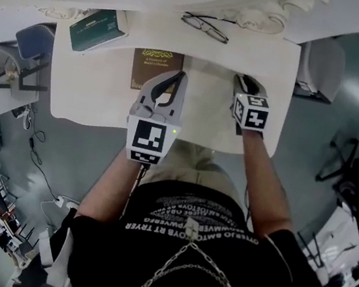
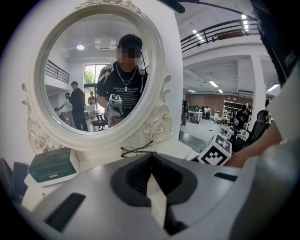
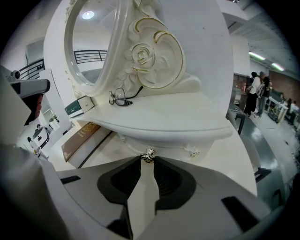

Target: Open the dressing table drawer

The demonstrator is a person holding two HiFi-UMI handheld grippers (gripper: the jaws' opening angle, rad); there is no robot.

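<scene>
The white dressing table (image 1: 98, 102) has a raised shelf under its oval mirror (image 2: 93, 70). A small drawer (image 3: 164, 143) sits under that shelf, with a silver knob (image 3: 148, 154) on its front. In the right gripper view, my right gripper (image 3: 148, 157) has its two jaw tips closed on this knob. The head view shows that gripper (image 1: 243, 82) at the shelf's front edge, right of centre. My left gripper (image 1: 179, 78) hovers over the lower tabletop beside a brown book (image 1: 153, 67). Its jaws (image 2: 151, 158) meet at the tips with nothing between them.
A pair of glasses (image 1: 206, 26) and a green box (image 1: 98, 29) lie on the upper shelf. A chair (image 1: 24, 52) stands left of the table. I stand close against the table's front edge.
</scene>
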